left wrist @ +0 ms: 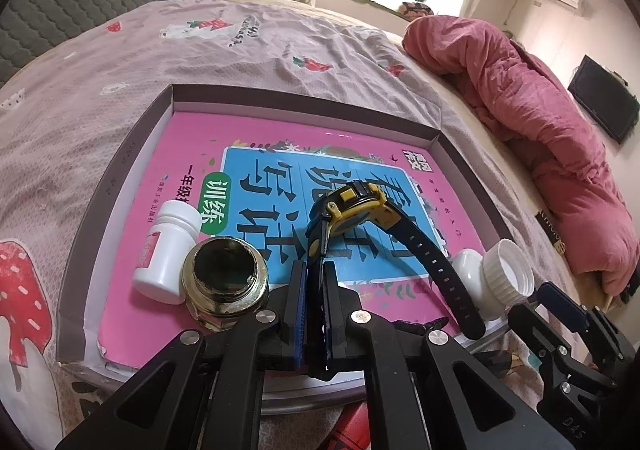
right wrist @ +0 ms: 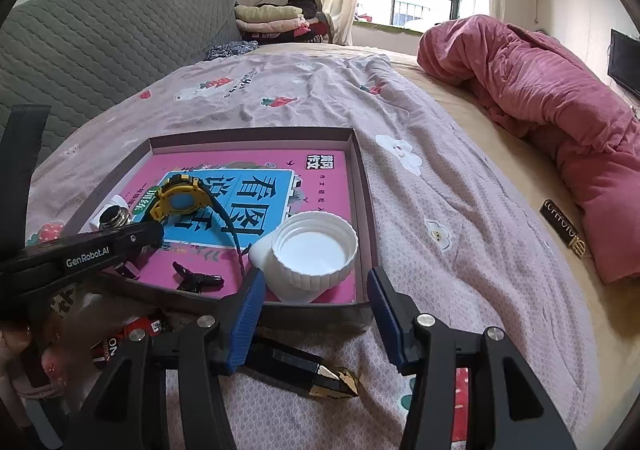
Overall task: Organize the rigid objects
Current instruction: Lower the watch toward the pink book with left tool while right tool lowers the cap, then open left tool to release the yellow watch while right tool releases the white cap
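— So, where does the watch [left wrist: 352, 209] sit?

— Over the pink book [left wrist: 168, 242] inside the shallow box [left wrist: 120, 169] on the bed. The left gripper [left wrist: 316, 314] is clamped on 1 end of its black strap, and the yellow case is raised above the cover.

— And the right gripper [right wrist: 316, 314]?

— Its blue pads [right wrist: 248, 322] stand apart with nothing pressed between them. The white bottle [right wrist: 308, 262] lies on its side just beyond them, cap toward the camera.

— Anything else in the box?

— A 2nd white bottle [left wrist: 168, 254] beside a brass fitting [left wrist: 224, 282], and a small black clip [right wrist: 198, 278]. A black-and-gold piece [right wrist: 316, 374] lies outside on the sheet.
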